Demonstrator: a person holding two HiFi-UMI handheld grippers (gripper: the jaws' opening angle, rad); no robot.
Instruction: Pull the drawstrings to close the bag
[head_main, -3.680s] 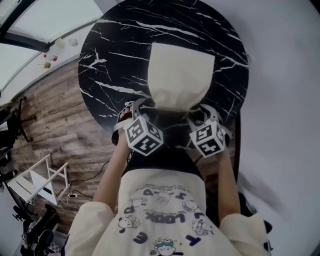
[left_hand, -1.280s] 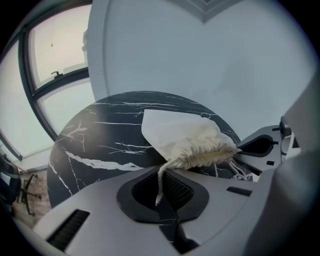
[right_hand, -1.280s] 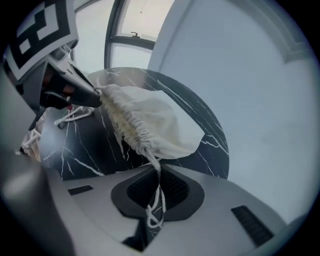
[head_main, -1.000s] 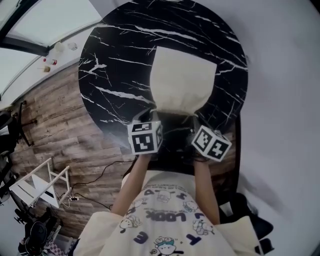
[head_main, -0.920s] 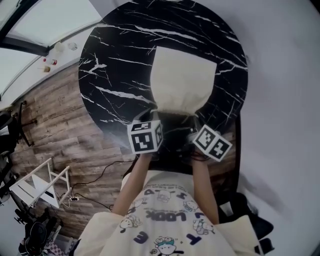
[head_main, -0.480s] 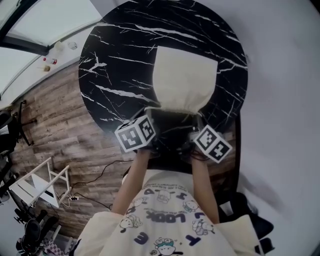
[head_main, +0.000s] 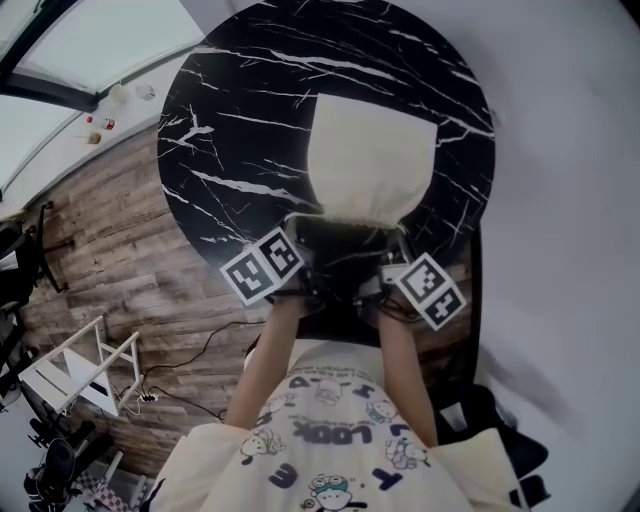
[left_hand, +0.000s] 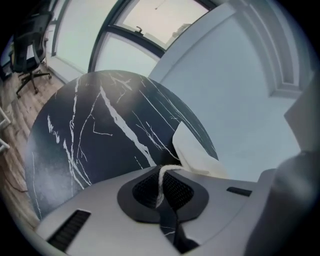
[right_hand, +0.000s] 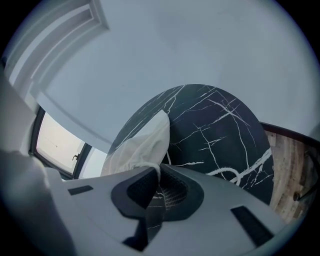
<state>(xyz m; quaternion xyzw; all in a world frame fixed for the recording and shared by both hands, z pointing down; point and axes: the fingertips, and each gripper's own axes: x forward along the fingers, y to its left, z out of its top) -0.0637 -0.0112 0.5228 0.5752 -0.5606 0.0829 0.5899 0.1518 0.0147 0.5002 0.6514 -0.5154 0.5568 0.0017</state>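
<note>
bag: cream cloth bag lies flat on the black marble worktop, bottom toward the far side, mouth toward the person; the mouth edge looks gathered.
bag vs grippers: the mouth end sits just ahead of both grippers, between them. The left gripper is at its left corner and the right gripper at its right corner.
left gripper: left gripper has its jaws closed, clamped on the left drawstring. The white cord runs up out of the pads and bends over toward the bag corner just beyond.
right gripper: right gripper has its jaws closed on the right drawstring. The thin cord and the bag's corner meet right at the pad tips; I can't tell whether fabric is pinched too.
left arm pose: left forearm reaches out from the body, gripper angled down at the worktop and rolled, its marker cube tipped out to the left.
right arm pose: right forearm runs near parallel to the left, gripper also angled down, cube tipped out to the right.
spacing: the grippers are close together, near the worktop's near edge.
</note>
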